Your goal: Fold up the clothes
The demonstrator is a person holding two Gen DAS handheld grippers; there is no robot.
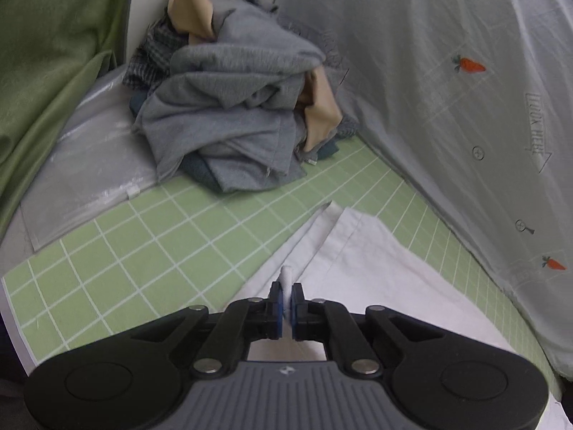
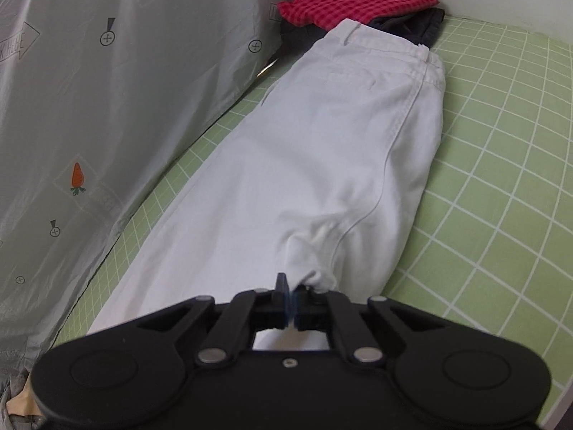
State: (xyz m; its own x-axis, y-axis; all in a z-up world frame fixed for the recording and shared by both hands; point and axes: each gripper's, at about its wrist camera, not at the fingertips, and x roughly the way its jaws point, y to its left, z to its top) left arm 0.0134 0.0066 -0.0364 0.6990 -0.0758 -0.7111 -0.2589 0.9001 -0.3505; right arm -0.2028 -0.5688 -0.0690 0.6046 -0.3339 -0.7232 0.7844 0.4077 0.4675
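White trousers (image 2: 322, 165) flat on green gridded surface (image 2: 501, 179); left gripper (image 1: 286, 295) jaws pinching trouser fabric, right gripper (image 2: 290, 295) jaws likewise clamped on it

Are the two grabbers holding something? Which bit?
Yes. Both pinch the white trousers: the left gripper grips a fold near the leg end, the right gripper a bunched fold along the trouser's edge.

The grey printed sheet (image 1: 447, 89) reads "LOOK HERE" inside an arrow.
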